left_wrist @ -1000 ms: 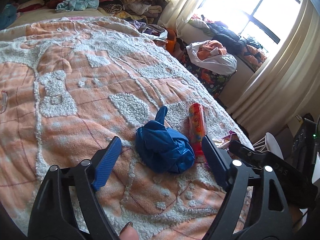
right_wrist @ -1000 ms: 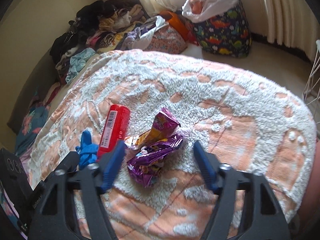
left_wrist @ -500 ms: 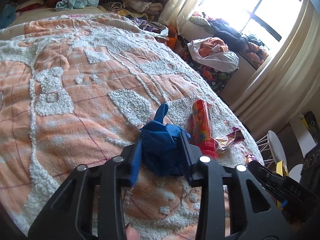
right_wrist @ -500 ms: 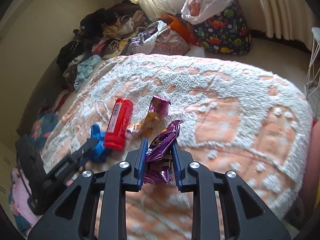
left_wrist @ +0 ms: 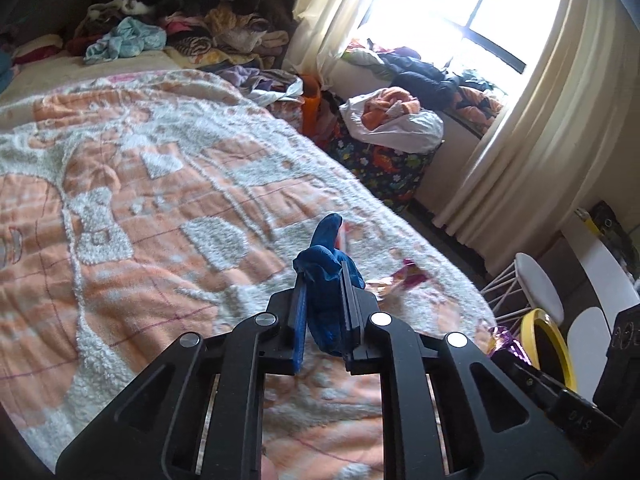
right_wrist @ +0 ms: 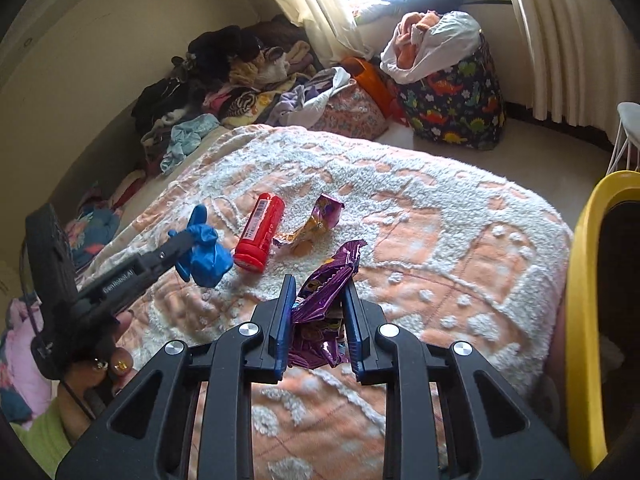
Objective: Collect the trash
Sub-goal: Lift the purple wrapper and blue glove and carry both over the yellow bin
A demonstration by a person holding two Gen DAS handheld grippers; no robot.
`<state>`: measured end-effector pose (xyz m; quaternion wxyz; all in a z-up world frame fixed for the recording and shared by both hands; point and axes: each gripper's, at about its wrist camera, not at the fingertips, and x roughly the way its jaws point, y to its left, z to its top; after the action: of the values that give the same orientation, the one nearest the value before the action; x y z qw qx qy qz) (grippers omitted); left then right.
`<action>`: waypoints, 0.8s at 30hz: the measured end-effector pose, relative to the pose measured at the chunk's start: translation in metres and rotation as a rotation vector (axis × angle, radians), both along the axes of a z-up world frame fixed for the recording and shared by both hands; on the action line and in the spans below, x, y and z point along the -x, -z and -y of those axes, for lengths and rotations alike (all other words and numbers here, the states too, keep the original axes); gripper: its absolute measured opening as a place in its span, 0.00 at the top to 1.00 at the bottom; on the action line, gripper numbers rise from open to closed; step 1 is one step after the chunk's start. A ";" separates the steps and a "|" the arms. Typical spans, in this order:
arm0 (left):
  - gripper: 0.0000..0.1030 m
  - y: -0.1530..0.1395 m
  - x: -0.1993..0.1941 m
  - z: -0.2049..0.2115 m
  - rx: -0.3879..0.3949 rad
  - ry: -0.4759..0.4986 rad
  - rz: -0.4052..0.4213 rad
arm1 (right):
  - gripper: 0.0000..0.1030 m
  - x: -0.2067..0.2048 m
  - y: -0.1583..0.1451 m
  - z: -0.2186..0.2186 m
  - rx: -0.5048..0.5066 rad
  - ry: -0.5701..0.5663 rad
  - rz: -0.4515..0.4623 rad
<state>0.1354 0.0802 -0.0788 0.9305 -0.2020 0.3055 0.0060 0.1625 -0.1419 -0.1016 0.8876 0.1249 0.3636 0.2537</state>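
Observation:
My left gripper (left_wrist: 324, 292) is shut on a crumpled blue glove (left_wrist: 326, 276) and holds it above the orange and white bedspread (left_wrist: 160, 208). The glove also shows in the right wrist view (right_wrist: 206, 250), lifted off the bed. My right gripper (right_wrist: 318, 304) is shut on a purple snack wrapper (right_wrist: 324, 292), raised a little above the bed. A red tube (right_wrist: 260, 232) and a gold and purple wrapper (right_wrist: 316, 224) lie on the bedspread beyond it. The gold and purple wrapper also shows in the left wrist view (left_wrist: 400, 278).
A yellow-rimmed bin (right_wrist: 584, 300) stands at the bed's right edge, also in the left wrist view (left_wrist: 552, 344). A dinosaur-print bag of laundry (right_wrist: 452, 92) stands on the floor by the curtains. Piled clothes (left_wrist: 192, 24) fill the far end. A white stool (left_wrist: 536, 288) stands beside the bin.
Both grippers closed from wide open, the left on the blue glove and the right on the purple wrapper, then lifted them off the bedspread. The yellow bin has come into view.

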 end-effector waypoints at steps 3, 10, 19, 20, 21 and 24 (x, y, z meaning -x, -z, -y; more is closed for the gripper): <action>0.92 -0.009 0.003 0.012 -0.007 0.028 0.020 | 0.78 0.005 -0.004 0.009 -0.006 0.009 0.008; 0.92 -0.020 0.007 0.041 -0.023 0.097 0.041 | 0.78 0.016 -0.015 0.028 -0.019 0.036 0.033; 0.92 -0.029 0.014 0.070 -0.043 0.170 0.056 | 0.78 0.027 -0.028 0.050 -0.030 0.071 0.064; 0.92 -0.030 0.015 0.073 -0.046 0.176 0.058 | 0.78 0.028 -0.029 0.052 -0.030 0.075 0.067; 0.92 -0.030 0.016 0.075 -0.048 0.182 0.060 | 0.78 0.029 -0.030 0.054 -0.029 0.080 0.070; 0.92 -0.033 0.019 0.082 -0.053 0.198 0.065 | 0.78 0.032 -0.032 0.062 -0.032 0.092 0.076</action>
<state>0.1166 -0.0017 -0.0457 0.9410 -0.1465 0.2932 -0.0846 0.1301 -0.2035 -0.0692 0.9093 0.1459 0.3196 0.2230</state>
